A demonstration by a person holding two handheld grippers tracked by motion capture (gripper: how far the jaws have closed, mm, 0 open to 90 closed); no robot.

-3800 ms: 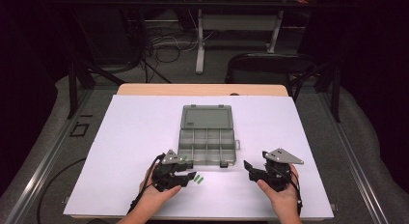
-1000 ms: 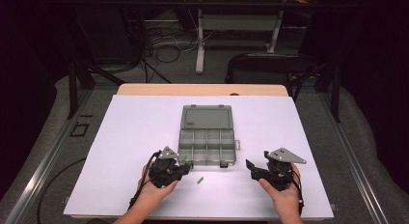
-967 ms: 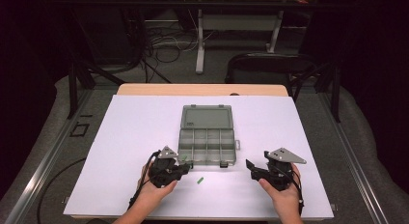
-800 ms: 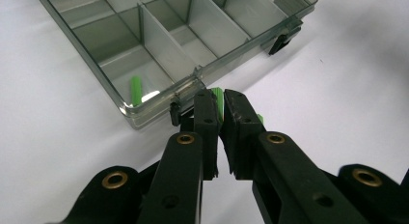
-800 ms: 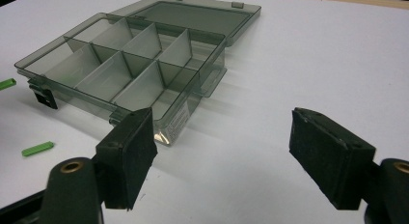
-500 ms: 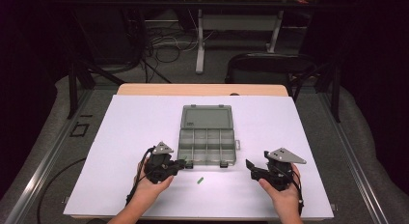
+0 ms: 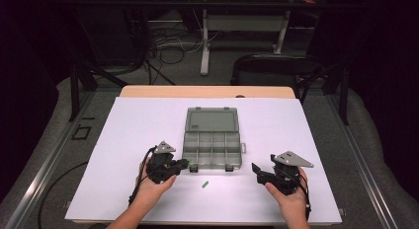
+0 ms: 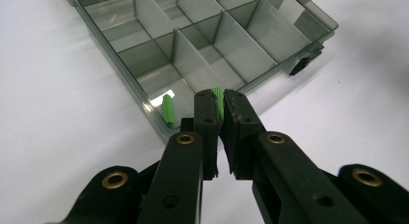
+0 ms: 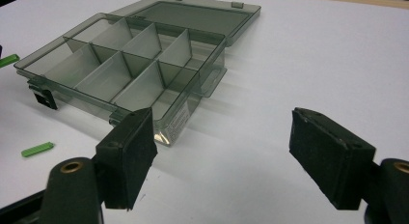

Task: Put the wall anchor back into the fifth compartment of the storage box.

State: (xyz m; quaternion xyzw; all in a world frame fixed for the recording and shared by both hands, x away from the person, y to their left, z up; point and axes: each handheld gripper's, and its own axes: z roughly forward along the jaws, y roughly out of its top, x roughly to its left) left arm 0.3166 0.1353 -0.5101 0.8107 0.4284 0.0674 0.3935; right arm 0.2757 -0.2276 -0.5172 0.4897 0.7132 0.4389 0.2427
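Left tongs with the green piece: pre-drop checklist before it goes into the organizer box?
1. Grip: left tongs shut on the green piece, which shows between the pads. ok.
2. Box open: organizer box lies with its lid folded back, compartments exposed. ok.
3. Position: the tips sit at the box's near corner, by the rim; whether they are past the wall, cannot tell.
4. Corner compartment: one green piece already in it, with room beside it. ok.
5. Right tongs open, holding nothing, off the box. ok.
6. Leftover: another green piece on the table in front of the box, not yet sorted. not ok.
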